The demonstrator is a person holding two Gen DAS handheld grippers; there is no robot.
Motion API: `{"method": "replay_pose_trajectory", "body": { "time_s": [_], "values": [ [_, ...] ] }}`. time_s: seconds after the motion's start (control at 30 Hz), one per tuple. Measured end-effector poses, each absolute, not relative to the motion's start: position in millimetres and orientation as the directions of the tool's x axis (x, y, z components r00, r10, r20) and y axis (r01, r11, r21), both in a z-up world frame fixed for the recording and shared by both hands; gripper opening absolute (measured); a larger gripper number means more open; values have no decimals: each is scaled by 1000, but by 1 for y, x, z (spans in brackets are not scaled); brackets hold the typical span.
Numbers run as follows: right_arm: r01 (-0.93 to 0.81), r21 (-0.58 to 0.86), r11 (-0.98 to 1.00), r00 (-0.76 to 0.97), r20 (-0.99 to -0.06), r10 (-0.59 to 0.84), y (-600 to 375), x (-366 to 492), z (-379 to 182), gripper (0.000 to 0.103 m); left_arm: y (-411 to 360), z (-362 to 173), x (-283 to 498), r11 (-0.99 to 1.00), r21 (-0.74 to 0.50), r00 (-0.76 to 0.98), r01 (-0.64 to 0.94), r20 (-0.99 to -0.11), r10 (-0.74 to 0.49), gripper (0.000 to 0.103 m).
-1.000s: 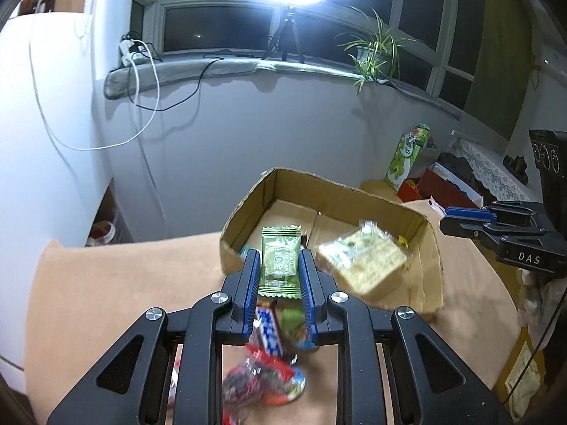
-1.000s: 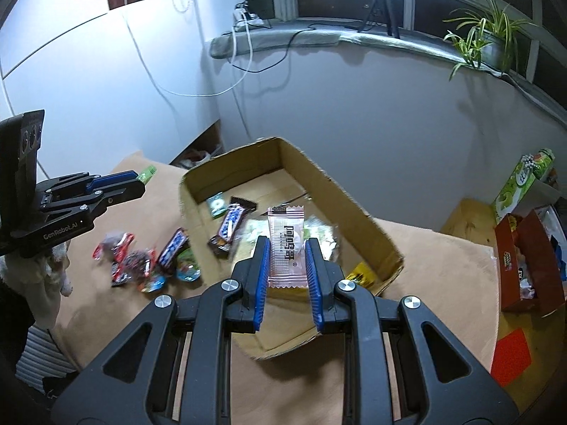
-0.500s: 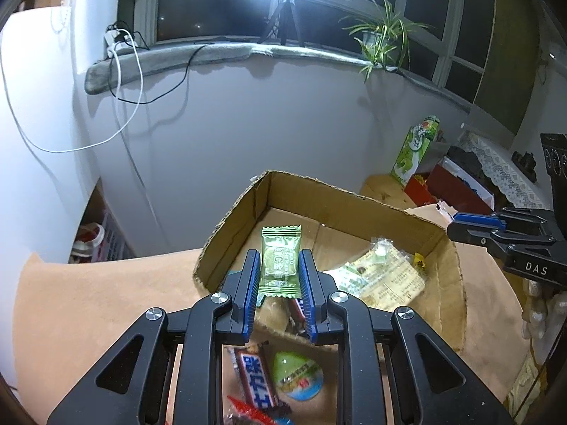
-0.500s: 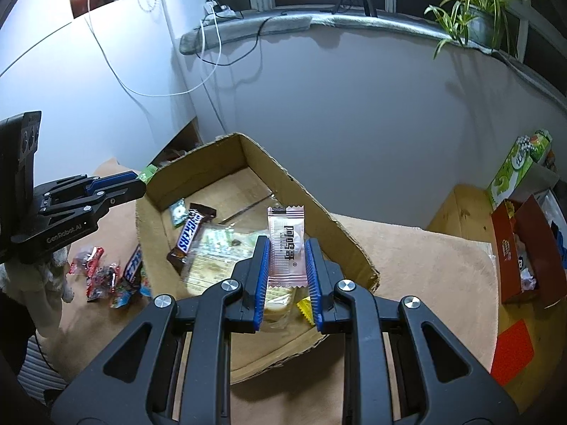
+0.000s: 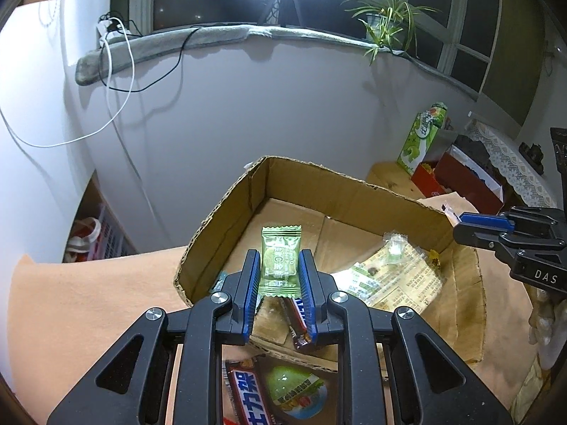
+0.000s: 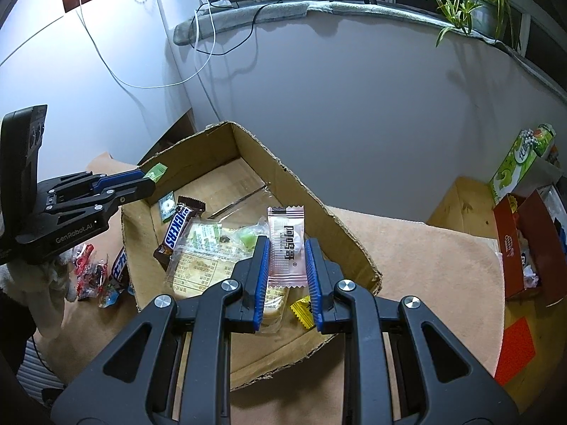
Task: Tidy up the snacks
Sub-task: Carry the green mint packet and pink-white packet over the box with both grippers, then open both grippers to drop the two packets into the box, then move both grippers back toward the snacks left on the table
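My left gripper is shut on a green candy packet, held upright above the near part of the open cardboard box. In the right wrist view my right gripper is shut on a pink candy packet, also over the box. Inside the box lie a clear bag of crackers, a Snickers bar, a small green sweet and a yellow candy. The left gripper shows at the left edge of that view with the green packet's tip sticking out.
Loose snacks lie on the tan cloth outside the box: a Snickers bar, a green jelly cup and red wrappers. A red box and a green carton stand on the right. A white wall runs close behind the box.
Both grippers have moved forward and down toward the box, each still holding its packet. The box now fills more of both views and the loose snacks have slid toward the lower edge.
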State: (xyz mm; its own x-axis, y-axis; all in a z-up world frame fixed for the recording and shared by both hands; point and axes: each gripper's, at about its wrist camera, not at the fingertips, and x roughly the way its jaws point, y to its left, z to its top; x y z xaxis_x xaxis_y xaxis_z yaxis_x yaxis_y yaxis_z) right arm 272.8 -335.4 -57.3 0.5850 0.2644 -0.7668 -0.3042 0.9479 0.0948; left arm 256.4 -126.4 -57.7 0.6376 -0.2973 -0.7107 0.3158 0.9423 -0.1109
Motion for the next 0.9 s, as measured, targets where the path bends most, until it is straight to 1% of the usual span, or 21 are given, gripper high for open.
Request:
{"method": "replay_pose_trajectory", "body": {
  "time_s": [0.1,0.13,0.17,0.2,0.23,0.27,0.3,0.7,0.9],
  "values": [
    [-313,98,945,584,-765,273,-333,273,-57,21,-127,-57,257,942,-108,636,319,-712,-297,22],
    [-314,94,945,583,-766,270,-332,273,-57,22,-127,-56,257,942,-109,635,318,-713,-297,22],
    [-311,90,946,585,-767,265,-332,272,-56,25,-127,-56,257,942,-109,632,316,-716,-295,24],
    [-305,84,949,592,-764,258,-331,272,-56,41,-127,-57,258,943,-109,630,314,-719,-293,28],
    [-301,80,950,600,-759,253,-332,270,-55,62,-127,-56,257,944,-109,633,311,-718,-291,36],
    [-298,76,951,610,-752,251,-332,269,-53,68,-126,-55,257,945,-110,635,307,-716,-289,41],
    [-301,75,951,616,-746,254,-331,267,-51,71,-126,-55,257,946,-112,637,306,-715,-290,45],
    [-316,47,947,626,-740,246,-320,253,-39,71,-117,-42,244,946,-118,663,301,-687,-297,45],
    [-332,39,943,640,-725,255,-310,236,-30,72,-97,-29,226,951,-129,687,282,-665,-294,45]
  ]
}}
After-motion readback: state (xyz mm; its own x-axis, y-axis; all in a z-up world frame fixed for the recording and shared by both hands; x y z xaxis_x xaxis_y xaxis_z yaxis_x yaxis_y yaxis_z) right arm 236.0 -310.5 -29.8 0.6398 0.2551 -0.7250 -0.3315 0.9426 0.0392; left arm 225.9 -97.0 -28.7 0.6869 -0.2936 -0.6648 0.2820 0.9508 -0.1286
